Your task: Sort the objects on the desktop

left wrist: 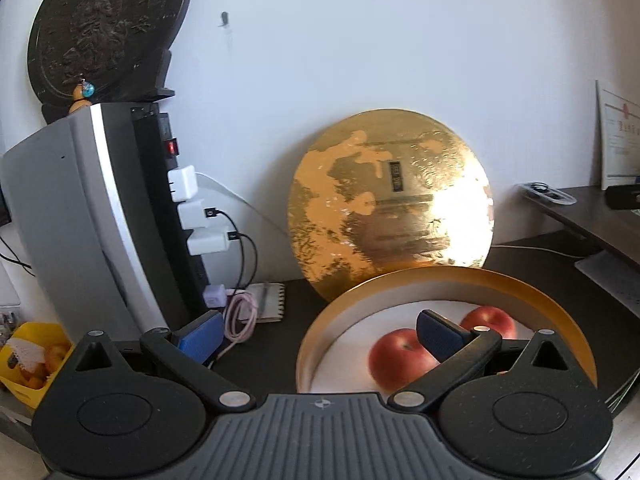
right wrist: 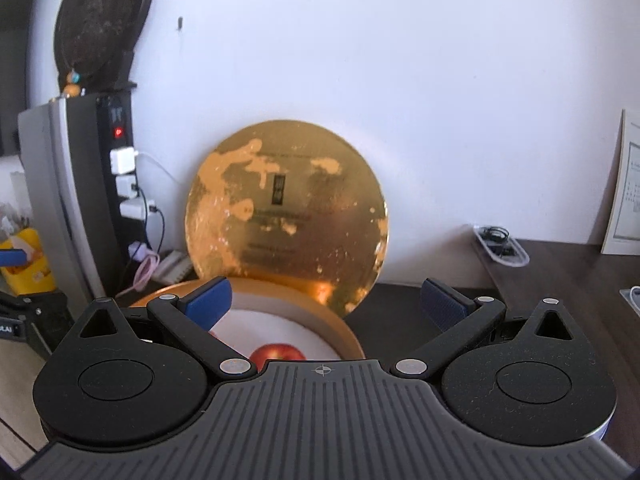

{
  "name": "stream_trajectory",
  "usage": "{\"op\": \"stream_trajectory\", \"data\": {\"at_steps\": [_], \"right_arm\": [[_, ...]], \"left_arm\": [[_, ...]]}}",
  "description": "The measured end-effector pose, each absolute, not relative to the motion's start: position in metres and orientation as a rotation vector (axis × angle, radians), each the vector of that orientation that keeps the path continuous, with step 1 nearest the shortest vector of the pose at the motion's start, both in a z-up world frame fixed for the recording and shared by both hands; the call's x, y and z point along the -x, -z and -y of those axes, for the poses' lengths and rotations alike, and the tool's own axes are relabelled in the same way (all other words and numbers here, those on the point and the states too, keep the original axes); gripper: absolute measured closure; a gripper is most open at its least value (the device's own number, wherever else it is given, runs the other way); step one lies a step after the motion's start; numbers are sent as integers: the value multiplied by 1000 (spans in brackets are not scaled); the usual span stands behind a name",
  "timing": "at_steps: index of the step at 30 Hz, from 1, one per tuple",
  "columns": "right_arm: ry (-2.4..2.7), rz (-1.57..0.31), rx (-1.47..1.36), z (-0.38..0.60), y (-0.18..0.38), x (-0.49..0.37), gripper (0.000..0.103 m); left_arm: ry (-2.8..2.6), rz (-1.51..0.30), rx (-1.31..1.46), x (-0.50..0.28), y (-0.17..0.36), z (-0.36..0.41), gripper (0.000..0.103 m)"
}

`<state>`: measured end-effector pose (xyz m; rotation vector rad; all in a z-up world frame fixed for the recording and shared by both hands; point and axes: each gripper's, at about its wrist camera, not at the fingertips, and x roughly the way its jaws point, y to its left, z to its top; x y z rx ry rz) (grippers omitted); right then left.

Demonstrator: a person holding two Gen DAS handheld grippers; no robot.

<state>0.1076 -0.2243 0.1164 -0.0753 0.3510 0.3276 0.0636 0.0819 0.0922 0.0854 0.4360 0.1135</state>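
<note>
- Hovering over a dark desk, the left gripper (left wrist: 320, 334) stands with its jaws spread wide and nothing between them; its right blue pad hangs just over the nearer of two red apples (left wrist: 400, 356).
- Both apples lie side by side, touching or nearly so, on the white floor of a round gold-rimmed box (left wrist: 552, 300), just ahead of that claw and toward its right finger.
- Beyond the box, straight ahead of both claws, a gold disc (left wrist: 392, 208), probably the box's lid, leans upright against the white wall.
- Held a little further back, the right gripper (right wrist: 326, 304) is likewise wide open and empty; the box (right wrist: 348, 336) sits low under its left finger, with one apple (right wrist: 278, 354) peeping above the claw body.
- Left of the left claw's left finger lie a coiled pink cable (left wrist: 240, 316) and a small spiral notebook (left wrist: 270, 300), at the foot of a power strip (left wrist: 176, 184) loaded with white chargers.
- Apples of this kind are likely firm, smooth and fairly weighty: they roll and bruise, so a hold across the widest part with moderate squeeze seems soundest.
- Thin and glossy, the disc would probably slip; its rim is the only place a claw could pinch.
- Whether the fruit in the box marks sorting finished or pending cannot be told from this scene.
</note>
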Motion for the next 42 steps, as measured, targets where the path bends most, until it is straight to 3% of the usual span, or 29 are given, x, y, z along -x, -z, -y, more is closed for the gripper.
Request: {"op": "stream_trajectory", "data": {"at_steps": [20, 35, 42], "right_arm": [[-399, -414, -65, 232, -104, -183, 0], [-400, -306, -131, 244, -76, -285, 0], [-357, -334, -113, 243, -35, -345, 0]], "left_arm": [[-31, -549, -108, -167, -90, -85, 1], [155, -401, -86, -264, -66, -132, 0], [158, -437, 47, -312, -40, -147, 0]]}}
